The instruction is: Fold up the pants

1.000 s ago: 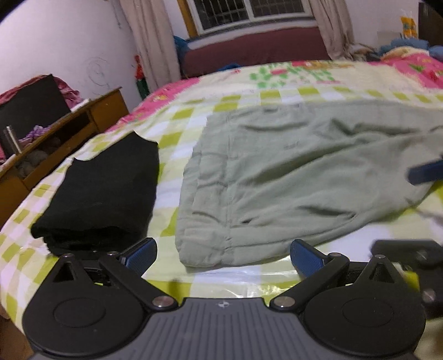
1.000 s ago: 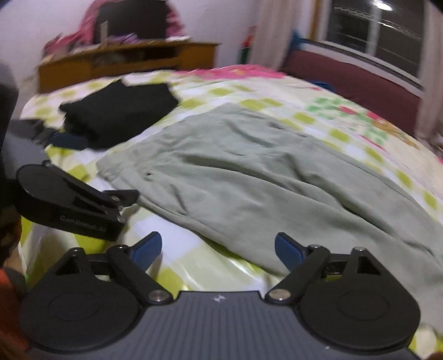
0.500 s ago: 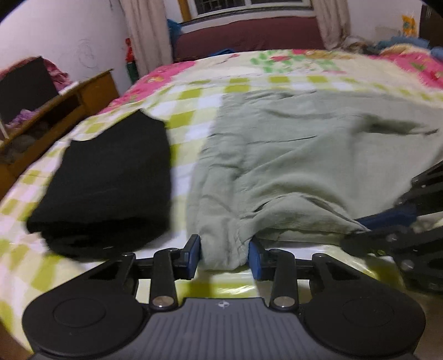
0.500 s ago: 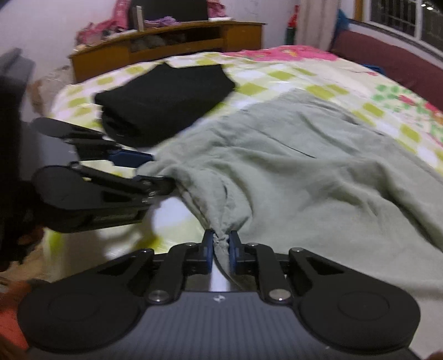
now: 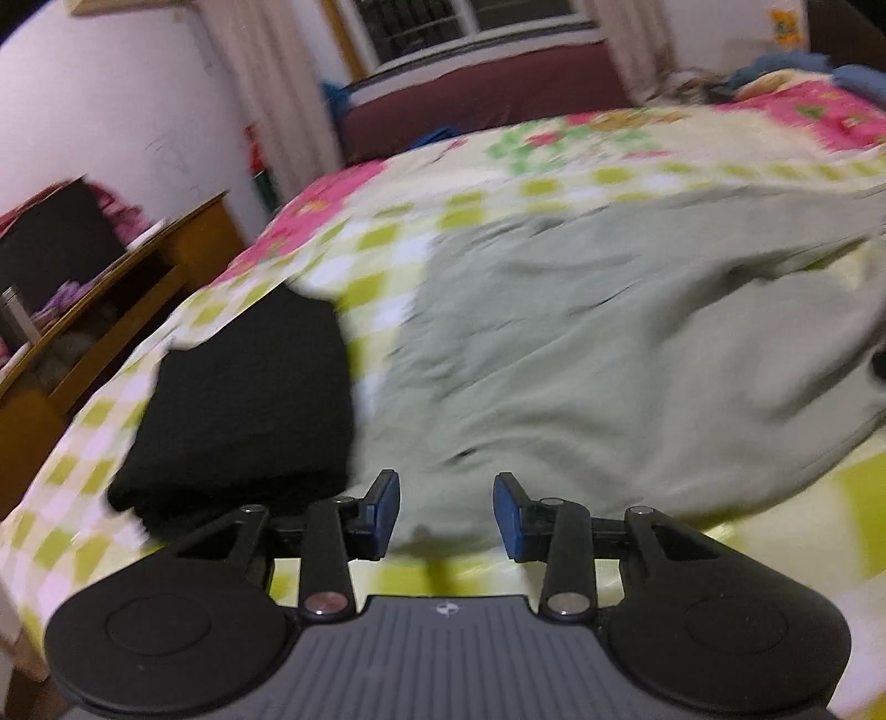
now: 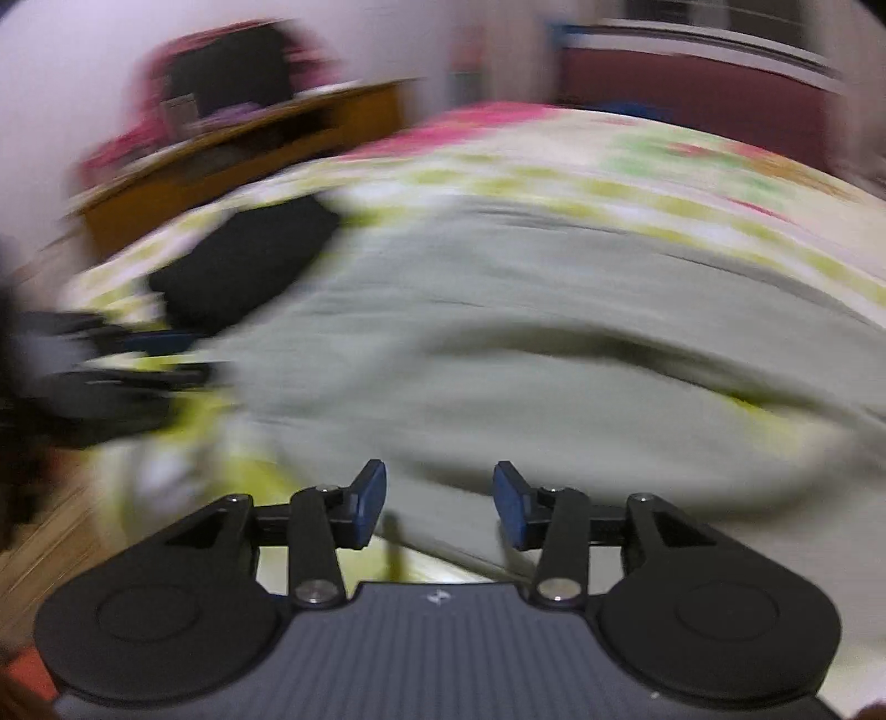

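While the left gripper [image 5: 446, 512] has just closed to a middling gap, its blue pads [image 5: 385, 512] pinch a thick bunch of the pale sage-green cotton pants [image 5: 609, 343] at their near edge. The right gripper [image 6: 439, 498] has just been opening; its pads [image 6: 370, 495] stand apart at a moderate width. Pants fabric shows in the gap, but nothing appears pressed, and this view is badly blurred.

The pants lie spread across the bed, rumpled, with soft ridges and a raised fold towards the right side. They reach from the grippers far across the white, lime-checked bedspread with pink flowers [image 5: 554, 183].

Just left of the pants, touching their edge, sits a folded black garment [image 5: 249, 410], a flat rectangular stack. In the right wrist view the left gripper shows as a dark smear at the left margin, beside the pants' corner.

Beyond the bed stand a brown wooden shelf unit [image 5: 111, 310] with clutter, a maroon padded bench [image 5: 487, 88] under a barred window [image 5: 470, 16], and pale curtains [image 5: 266, 83].

A small white emblem [image 5: 446, 609] marks the left gripper's ribbed grey body; it cannot be read.
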A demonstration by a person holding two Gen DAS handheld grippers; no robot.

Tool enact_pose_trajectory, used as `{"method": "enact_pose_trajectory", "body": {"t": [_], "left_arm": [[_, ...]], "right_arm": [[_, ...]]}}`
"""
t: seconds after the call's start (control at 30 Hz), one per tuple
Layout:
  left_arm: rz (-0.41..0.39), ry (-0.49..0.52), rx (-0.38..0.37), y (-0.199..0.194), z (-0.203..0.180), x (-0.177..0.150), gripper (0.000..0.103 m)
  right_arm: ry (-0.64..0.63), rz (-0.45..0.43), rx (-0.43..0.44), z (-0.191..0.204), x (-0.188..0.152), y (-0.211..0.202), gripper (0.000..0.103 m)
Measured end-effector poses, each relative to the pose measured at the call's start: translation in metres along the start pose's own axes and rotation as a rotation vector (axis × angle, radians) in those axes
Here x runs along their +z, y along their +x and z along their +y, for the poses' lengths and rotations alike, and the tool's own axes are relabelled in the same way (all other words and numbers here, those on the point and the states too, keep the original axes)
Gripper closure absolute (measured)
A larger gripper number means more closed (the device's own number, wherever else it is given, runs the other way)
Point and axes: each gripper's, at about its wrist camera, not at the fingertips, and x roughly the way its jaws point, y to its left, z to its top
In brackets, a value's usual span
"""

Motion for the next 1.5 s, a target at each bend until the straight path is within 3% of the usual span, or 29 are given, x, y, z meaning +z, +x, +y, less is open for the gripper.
{"method": "enact_pose_trajectory", "body": {"t": [0.13, 0.27, 0.33, 0.43, 0.57, 0.6, 0.63, 0.67, 0.73, 0.93, 0.97, 1.03, 1.13, 1.17, 1.27, 1.3, 1.37, 1.5], "left_arm": [[-0.043, 0.036, -0.136, 0.001, -0.06, 0.027, 0.05], [-0.051, 0.117, -0.269, 0.009, -0.136, 0.05, 0.05], [-0.056, 0.16, -0.322, 0.01, -0.17, 0.06, 0.049], [-0.065, 0.222, -0.368, 0.008, -0.209, 0.07, 0.048], [-0.06, 0.283, -0.383, 0.001, -0.24, 0.077, 0.047], [-0.06, 0.295, -0.38, 0.0, -0.245, 0.078, 0.047], [-0.059, 0.305, -0.375, -0.002, -0.249, 0.08, 0.047], [-0.058, 0.31, -0.372, -0.004, -0.252, 0.08, 0.047], [-0.061, 0.312, -0.374, -0.008, -0.259, 0.083, 0.047], [-0.079, 0.362, -0.411, -0.012, -0.294, 0.082, 0.042], [-0.072, 0.382, -0.413, -0.011, -0.302, 0.08, 0.042], [-0.059, 0.415, -0.404, -0.009, -0.309, 0.078, 0.042], [-0.064, 0.421, -0.392, -0.018, -0.293, 0.079, 0.042], [-0.069, 0.42, -0.38, -0.02, -0.283, 0.081, 0.041], [-0.089, 0.402, -0.327, -0.02, -0.24, 0.089, 0.038], [-0.092, 0.396, -0.31, -0.016, -0.226, 0.093, 0.037], [-0.105, 0.386, -0.268, -0.001, -0.192, 0.103, 0.033], [-0.114, 0.378, -0.184, 0.054, -0.129, 0.123, 0.033]], "right_arm": [[0.31, 0.016, -0.332, -0.134, -0.039, -0.059, 0.057], [0.684, -0.053, -0.485, -0.243, -0.087, -0.117, 0.053], [0.838, -0.115, -0.478, -0.278, -0.107, -0.134, 0.051], [0.986, -0.21, -0.399, -0.304, -0.123, -0.135, 0.045], [1.058, -0.29, -0.345, -0.319, -0.124, -0.122, 0.043], [1.071, -0.302, -0.346, -0.322, -0.124, -0.118, 0.048], [1.091, -0.311, -0.345, -0.325, -0.125, -0.114, 0.076], [1.12, -0.298, -0.34, -0.33, -0.125, -0.112, 0.098], [1.179, -0.297, -0.303, -0.336, -0.129, -0.117, 0.1], [1.091, -0.42, -0.386, -0.324, -0.144, -0.182, 0.099], [1.083, -0.403, -0.43, -0.325, -0.15, -0.188, 0.094], [1.082, -0.286, -0.495, -0.333, -0.157, -0.189, 0.094], [1.057, -0.259, -0.503, -0.326, -0.165, -0.2, 0.091], [1.025, -0.265, -0.535, -0.32, -0.163, -0.206, 0.084], [0.859, -0.278, -0.633, -0.295, -0.143, -0.214, 0.083], [0.803, -0.281, -0.627, -0.291, -0.131, -0.213, 0.082], [0.654, -0.257, -0.556, -0.279, -0.1, -0.196, 0.068], [0.352, -0.154, -0.35, -0.257, -0.019, -0.121, 0.062]]}}
